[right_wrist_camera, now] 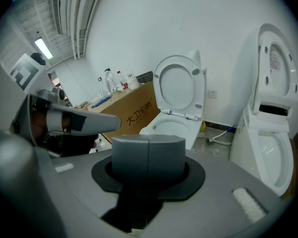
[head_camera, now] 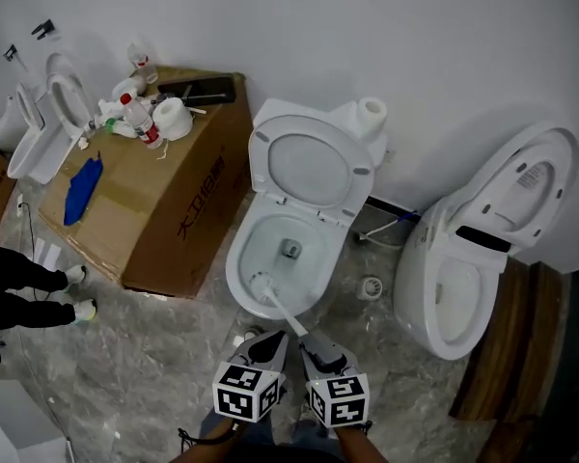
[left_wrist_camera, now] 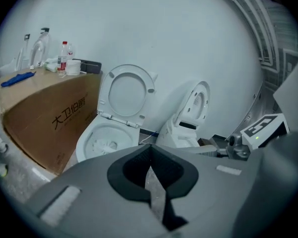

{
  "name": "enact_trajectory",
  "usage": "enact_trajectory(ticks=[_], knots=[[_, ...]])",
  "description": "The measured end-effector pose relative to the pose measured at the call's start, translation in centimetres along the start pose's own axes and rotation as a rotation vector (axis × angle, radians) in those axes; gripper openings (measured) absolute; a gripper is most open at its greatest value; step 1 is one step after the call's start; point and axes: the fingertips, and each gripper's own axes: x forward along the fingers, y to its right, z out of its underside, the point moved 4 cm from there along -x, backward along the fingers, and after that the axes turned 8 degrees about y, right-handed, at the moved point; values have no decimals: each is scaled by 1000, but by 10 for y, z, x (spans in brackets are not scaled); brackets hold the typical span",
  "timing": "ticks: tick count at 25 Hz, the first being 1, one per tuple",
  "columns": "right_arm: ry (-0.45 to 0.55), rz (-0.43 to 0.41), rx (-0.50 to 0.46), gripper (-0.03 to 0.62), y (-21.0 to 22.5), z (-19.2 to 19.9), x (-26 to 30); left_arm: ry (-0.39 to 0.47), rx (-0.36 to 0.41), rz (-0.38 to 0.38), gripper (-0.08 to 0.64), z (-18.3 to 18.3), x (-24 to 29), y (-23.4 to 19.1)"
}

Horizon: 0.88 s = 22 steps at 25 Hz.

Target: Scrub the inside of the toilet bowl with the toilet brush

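I am gripping the long-handled white toilet brush (head_camera: 278, 305) with my right gripper (head_camera: 309, 341), jaws apparently closed on its handle, and its head is sitting inside the white ceramic toilet bowl (head_camera: 234, 266) at the near wall. My left gripper (left_wrist_camera: 150, 155) is hanging beside it, pinched together and empty. Scrubbing is seemingly under way, with the far wall and rim left, I judge.

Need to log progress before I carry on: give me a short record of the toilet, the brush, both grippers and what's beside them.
toilet: lid up, bowl open
brush: head inside the bowl, handle slanting up toward the right gripper
right gripper: jaws together, apparently on the brush handle; handle not seen in its own view
left gripper: jaws together, nothing between them, close beside the right gripper
box: left of the toilet, bottles and a paper roll on top
second toilet: to the right, lid up
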Motion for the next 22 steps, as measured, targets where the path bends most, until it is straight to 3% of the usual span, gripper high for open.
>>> enact_trajectory(ticks=[11,22], knots=[[-175,77,57,155,-2,15,123,-129,-72,57,14,-3,71,-114],[-187,70,111,155,3,18,195,-207,-26,95,14,-6,111,-162]])
